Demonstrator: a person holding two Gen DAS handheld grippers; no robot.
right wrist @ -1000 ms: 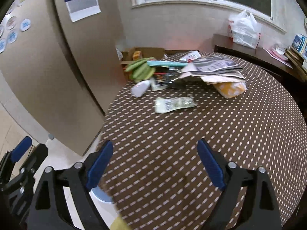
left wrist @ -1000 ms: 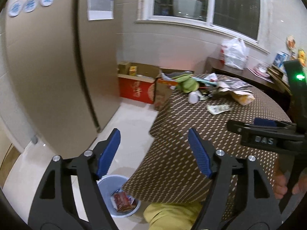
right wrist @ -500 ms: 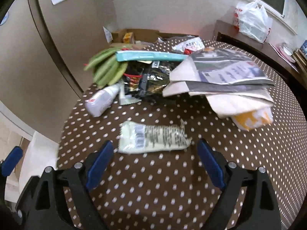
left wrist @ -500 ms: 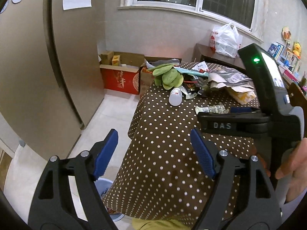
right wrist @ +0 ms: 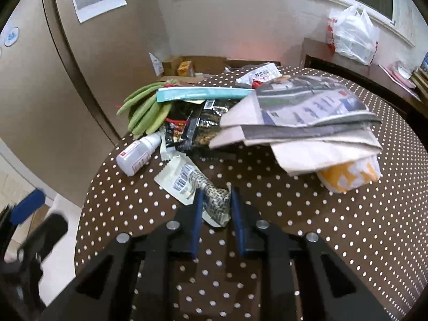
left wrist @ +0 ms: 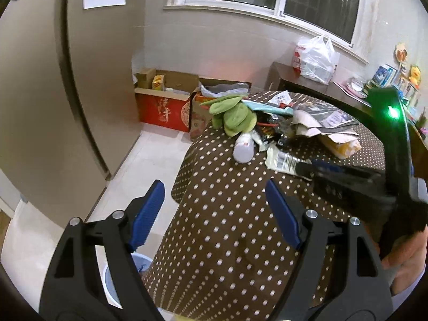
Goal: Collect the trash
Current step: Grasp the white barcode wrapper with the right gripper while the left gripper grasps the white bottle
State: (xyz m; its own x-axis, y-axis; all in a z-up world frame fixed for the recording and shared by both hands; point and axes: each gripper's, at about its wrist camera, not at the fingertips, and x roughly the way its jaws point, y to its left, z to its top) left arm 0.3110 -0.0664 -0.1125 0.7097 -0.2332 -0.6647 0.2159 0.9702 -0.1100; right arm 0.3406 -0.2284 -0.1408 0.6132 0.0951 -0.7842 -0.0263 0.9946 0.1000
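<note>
The right gripper (right wrist: 214, 208) has just been closing its fingers, which now pinch the crumpled end of a pale wrapper (right wrist: 187, 182) lying on the dotted tabletop (right wrist: 307, 227). The left gripper (left wrist: 214, 214) hangs wide open with nothing between its fingers, over the tabletop's edge. At 10 o'clock from the wrapper lies a white bottle (right wrist: 139, 155); at 12, dark packets (right wrist: 192, 128); at 2, newspapers (right wrist: 302, 117). A blue bin (left wrist: 133, 270) stands on the floor at 7 o'clock in the left view.
</note>
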